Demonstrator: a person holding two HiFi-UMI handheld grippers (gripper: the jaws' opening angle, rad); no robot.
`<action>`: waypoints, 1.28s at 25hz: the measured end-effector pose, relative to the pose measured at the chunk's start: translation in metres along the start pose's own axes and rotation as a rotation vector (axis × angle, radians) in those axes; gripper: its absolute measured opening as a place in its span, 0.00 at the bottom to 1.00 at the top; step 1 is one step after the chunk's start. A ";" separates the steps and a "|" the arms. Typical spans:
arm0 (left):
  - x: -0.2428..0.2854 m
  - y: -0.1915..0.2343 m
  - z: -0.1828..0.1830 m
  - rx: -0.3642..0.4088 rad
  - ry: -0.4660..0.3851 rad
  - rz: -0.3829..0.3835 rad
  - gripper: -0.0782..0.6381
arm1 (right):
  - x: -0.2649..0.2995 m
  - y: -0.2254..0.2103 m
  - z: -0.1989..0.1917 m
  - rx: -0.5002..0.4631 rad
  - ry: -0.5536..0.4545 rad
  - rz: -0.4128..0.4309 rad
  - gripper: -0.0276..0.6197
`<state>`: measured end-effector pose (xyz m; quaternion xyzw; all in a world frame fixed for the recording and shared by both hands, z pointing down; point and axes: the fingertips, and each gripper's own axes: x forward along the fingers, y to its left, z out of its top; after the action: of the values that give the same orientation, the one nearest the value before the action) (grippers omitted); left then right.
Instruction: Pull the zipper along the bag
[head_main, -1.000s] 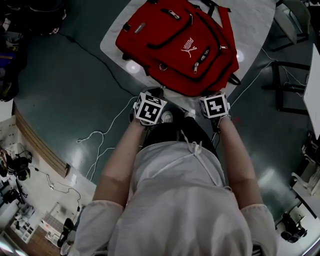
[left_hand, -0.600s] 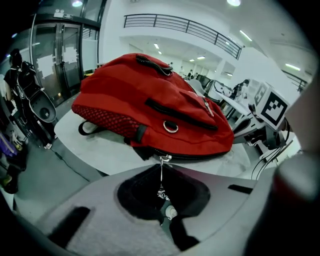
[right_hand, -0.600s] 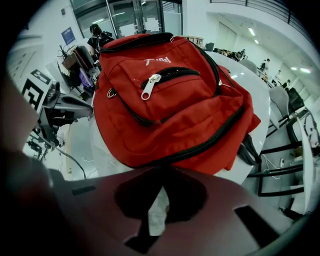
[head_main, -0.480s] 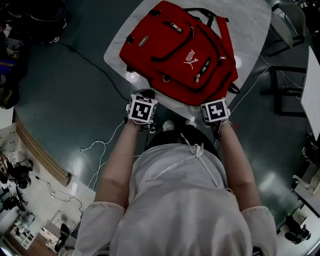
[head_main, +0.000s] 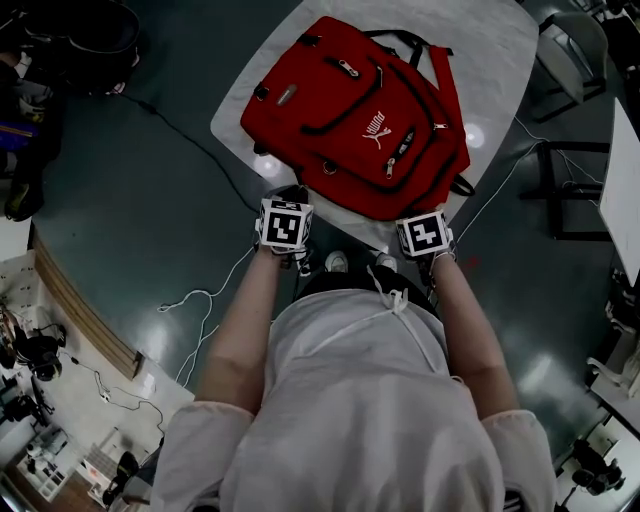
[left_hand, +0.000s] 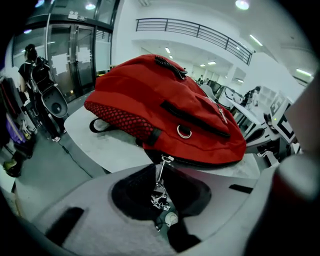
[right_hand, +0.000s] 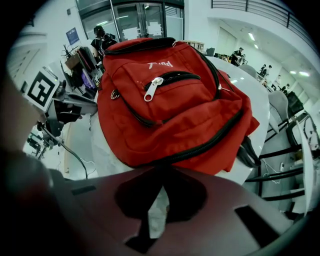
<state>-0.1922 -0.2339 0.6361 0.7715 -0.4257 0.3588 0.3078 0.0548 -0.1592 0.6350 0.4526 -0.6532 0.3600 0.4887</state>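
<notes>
1. Your two grippers have dropped slightly lower in the head view, both staying at the near edge of the red bag (head_main: 360, 115) on the white table (head_main: 500, 50).
2. The bag's front pocket zip (right_hand: 170, 77) is closed, so nothing inside shows.
3. Your left gripper (left_hand: 160, 194) is clamped on the metal zipper pull (left_hand: 159, 177), which runs up to the bag's lower seam.
4. Your right gripper (right_hand: 161, 172) is pinched onto the bag's near edge.
</notes>
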 end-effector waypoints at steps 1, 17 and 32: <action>0.000 0.000 0.000 -0.017 -0.017 0.000 0.15 | 0.000 0.001 0.000 -0.005 -0.010 0.001 0.09; -0.083 -0.062 0.083 -0.038 -0.349 0.016 0.23 | -0.090 0.002 0.056 -0.020 -0.380 0.102 0.09; -0.229 -0.157 0.220 0.138 -0.870 0.005 0.14 | -0.263 0.023 0.146 -0.107 -0.925 0.200 0.09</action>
<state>-0.0771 -0.2359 0.3011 0.8685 -0.4926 0.0288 0.0467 0.0177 -0.2215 0.3422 0.4746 -0.8602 0.1315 0.1321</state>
